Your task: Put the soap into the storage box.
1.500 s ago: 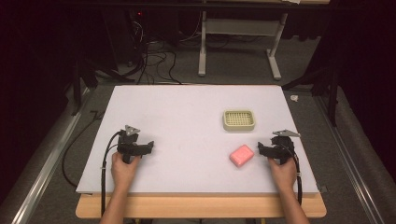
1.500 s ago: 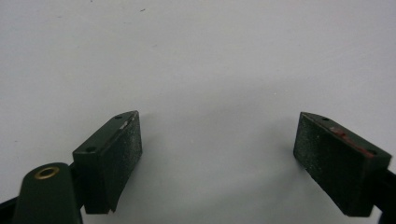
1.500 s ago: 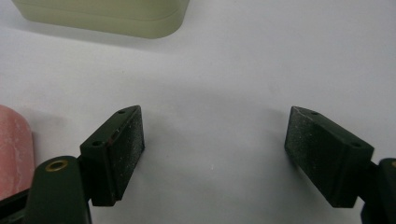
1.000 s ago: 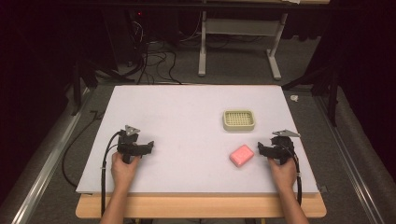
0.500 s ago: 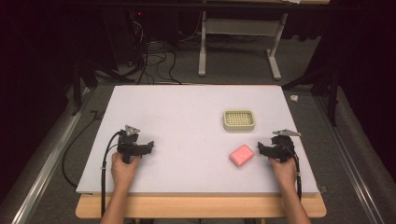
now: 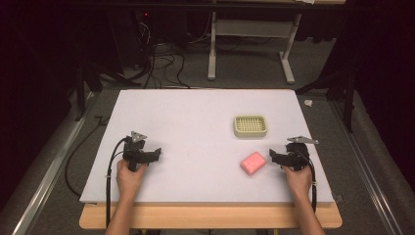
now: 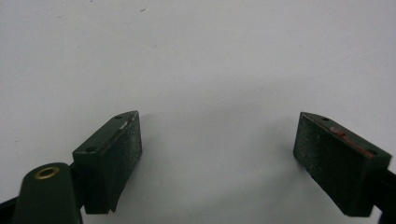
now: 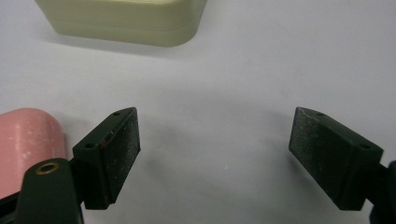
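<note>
A pink soap bar (image 6: 253,163) lies on the white table (image 6: 195,122), right of centre near the front. Behind it stands a pale green slotted soap dish (image 6: 250,126). My right gripper (image 6: 274,157) rests on the table just right of the soap, open, with bare table between its jaws. In the right gripper view (image 8: 215,154) the soap (image 8: 25,140) is at the left beside the left jaw and the dish (image 8: 126,18) lies ahead. My left gripper (image 6: 155,154) rests at the front left, open over bare table (image 7: 219,149).
The table's wooden front edge (image 6: 210,215) runs below the hands. Cables (image 6: 110,161) trail from both grippers off the front. Table legs and wiring (image 6: 161,54) stand on the dark floor behind. A metal rail (image 6: 44,181) runs along the left.
</note>
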`<state>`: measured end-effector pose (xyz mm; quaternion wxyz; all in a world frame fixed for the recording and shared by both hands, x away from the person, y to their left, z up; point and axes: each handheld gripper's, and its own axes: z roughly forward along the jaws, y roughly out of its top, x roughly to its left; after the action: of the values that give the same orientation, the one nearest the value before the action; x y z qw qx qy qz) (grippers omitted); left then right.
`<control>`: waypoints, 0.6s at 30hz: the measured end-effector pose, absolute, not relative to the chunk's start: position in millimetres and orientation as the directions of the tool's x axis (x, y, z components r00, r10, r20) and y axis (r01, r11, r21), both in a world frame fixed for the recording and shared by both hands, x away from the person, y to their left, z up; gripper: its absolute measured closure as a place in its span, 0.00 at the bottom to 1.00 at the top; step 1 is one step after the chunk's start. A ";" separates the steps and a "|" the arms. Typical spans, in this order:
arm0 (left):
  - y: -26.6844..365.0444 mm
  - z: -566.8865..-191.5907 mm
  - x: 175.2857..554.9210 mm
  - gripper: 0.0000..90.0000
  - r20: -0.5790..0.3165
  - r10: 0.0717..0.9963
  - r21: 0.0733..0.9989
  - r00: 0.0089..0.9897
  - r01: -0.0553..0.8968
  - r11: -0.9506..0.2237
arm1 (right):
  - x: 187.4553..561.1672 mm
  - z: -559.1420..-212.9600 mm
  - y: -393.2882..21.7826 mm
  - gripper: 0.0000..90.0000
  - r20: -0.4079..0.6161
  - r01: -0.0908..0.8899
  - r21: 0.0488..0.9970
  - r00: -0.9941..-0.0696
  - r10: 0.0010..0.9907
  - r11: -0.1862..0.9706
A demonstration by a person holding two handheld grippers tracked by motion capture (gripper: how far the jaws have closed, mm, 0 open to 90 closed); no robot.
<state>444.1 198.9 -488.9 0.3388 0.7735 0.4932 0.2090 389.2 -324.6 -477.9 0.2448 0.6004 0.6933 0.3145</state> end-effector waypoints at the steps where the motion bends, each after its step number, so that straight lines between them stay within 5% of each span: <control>1: 198.9 -488.9 444.1 0.17 -0.011 0.905 0.731 0.426 0.621 -0.284 | 389.2 -477.9 -324.6 0.19 0.038 0.679 0.730 -0.159 0.987 0.081; 18: 198.8 -488.9 444.0 0.18 -0.011 0.905 0.731 0.426 0.621 -0.284 | 374.5 -463.3 -325.7 0.19 0.077 0.630 0.772 -0.217 0.973 0.079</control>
<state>444.0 198.8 -488.9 0.3389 0.7734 0.4932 0.2092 374.5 -325.7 -463.3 0.2408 0.5776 0.6940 0.3559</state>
